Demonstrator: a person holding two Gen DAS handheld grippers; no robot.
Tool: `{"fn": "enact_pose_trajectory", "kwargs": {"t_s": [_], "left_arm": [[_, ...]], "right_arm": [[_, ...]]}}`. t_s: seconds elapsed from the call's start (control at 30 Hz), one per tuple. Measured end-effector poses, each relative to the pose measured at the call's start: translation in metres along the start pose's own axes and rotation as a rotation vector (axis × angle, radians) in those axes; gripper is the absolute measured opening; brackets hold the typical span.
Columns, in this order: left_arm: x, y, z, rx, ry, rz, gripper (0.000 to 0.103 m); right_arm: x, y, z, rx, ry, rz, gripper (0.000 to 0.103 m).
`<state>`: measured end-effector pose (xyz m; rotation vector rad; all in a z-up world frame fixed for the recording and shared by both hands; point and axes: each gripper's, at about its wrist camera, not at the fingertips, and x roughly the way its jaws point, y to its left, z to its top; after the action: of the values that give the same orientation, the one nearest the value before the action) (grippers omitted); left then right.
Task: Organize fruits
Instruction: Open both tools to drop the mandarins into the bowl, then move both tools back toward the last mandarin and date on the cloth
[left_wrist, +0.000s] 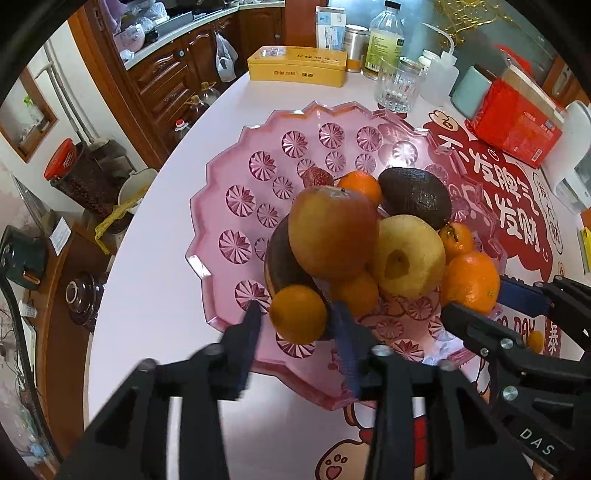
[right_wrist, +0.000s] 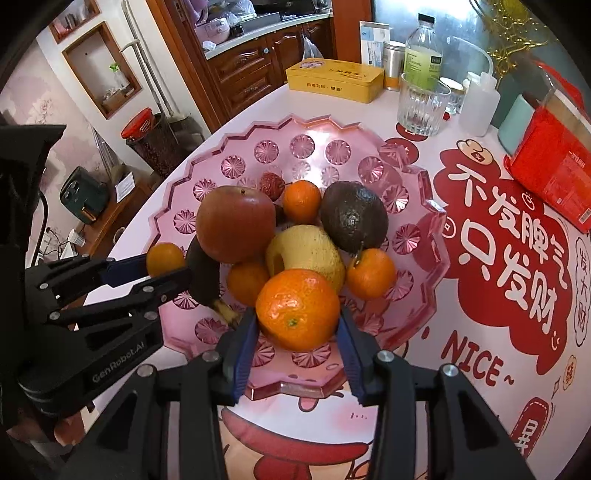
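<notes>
We are pinching a small orange mandarin (left_wrist: 298, 314) in our left gripper (left_wrist: 295, 325) and a larger round orange (right_wrist: 297, 309) in our right gripper (right_wrist: 298, 325), both seemingly hovering over the pink scalloped glass fruit dish (right_wrist: 236, 147).

Home kitchen, dark wooden cabinets (left_wrist: 173, 74), white countertop (left_wrist: 177, 35), cluttered round table (left_wrist: 155, 266), oil bottles (left_wrist: 195, 105)

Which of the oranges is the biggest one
The large orange at the near edge of the pink plate, gripped between the right gripper jaws. The other oranges are clearly smaller, including the one the left gripper holds.
</notes>
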<state>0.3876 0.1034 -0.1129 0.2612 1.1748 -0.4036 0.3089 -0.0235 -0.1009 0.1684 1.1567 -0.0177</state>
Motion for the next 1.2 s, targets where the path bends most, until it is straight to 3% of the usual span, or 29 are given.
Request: {"fn": "enact_pose_trajectory", "kwargs": {"t_s": [0.07, 0.37, 1.2], "left_arm": [[-0.004, -0.002, 0.000, 0.009, -0.019, 0.014, 0.060], [-0.026, 0.007, 0.000, -0.020, -0.052, 0.038, 0.082], [-0.106, -0.004, -0.035, 0.004, -0.145, 0.044, 0.086]], "right_arm": [[0.000, 0.000, 0.000, 0.002, 0.004, 0.007, 0.044], [-0.016, 0.003, 0.000, -0.007, -0.046, 0.008, 0.049], [-0.081, 0.011, -0.031, -0.009, -0.163, 0.011, 0.050]]}}
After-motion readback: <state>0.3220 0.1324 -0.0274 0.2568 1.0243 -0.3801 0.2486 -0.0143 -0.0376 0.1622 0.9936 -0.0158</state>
